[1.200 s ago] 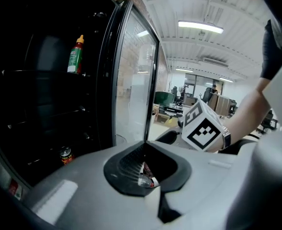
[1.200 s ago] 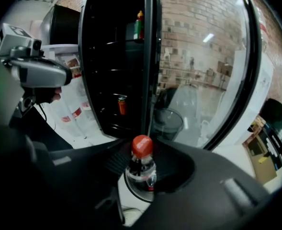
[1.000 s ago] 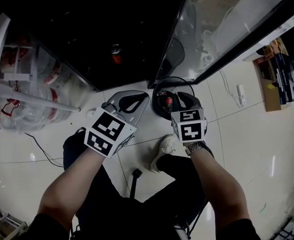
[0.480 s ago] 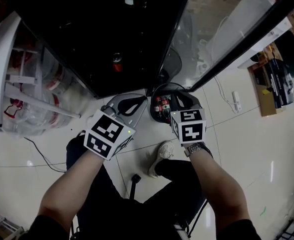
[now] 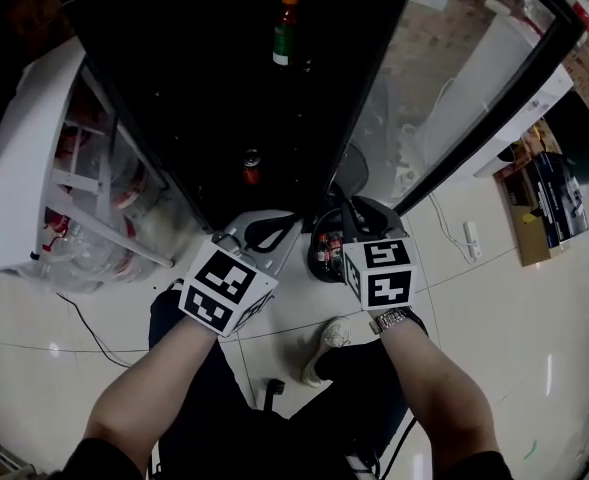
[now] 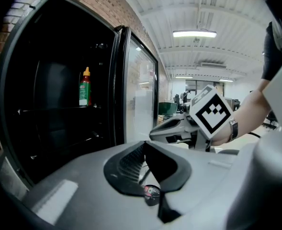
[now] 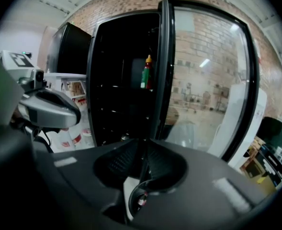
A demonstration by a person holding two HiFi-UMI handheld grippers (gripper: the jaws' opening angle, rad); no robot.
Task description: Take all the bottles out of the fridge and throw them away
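Note:
The black fridge [image 5: 204, 88] stands open and dark inside. A green bottle with an orange cap [image 5: 287, 23] stands on an upper shelf, also seen in the left gripper view [image 6: 85, 87] and the right gripper view [image 7: 146, 73]. A small red-labelled bottle [image 5: 251, 166] sits lower in the fridge. A round black bin [image 5: 326, 253] on the floor holds bottles. My left gripper [image 5: 290, 221] and right gripper [image 5: 347, 211] hover side by side in front of the fridge, above the bin. Both are shut and hold nothing, their tips meeting in each gripper view [image 6: 144, 145] [image 7: 143, 145].
The glass fridge door [image 5: 454, 98] swings out to the right. A white rack with large water jugs [image 5: 84, 188] stands at the left. A cardboard box [image 5: 544, 193] lies at the right. My shoe [image 5: 324, 343] rests on the glossy tiled floor [image 5: 514, 298].
My view has tipped upward, bringing the upper shelf and the green bottle into sight. Both grippers stay close together in front of the fridge. The bin now sits partly under the right gripper.

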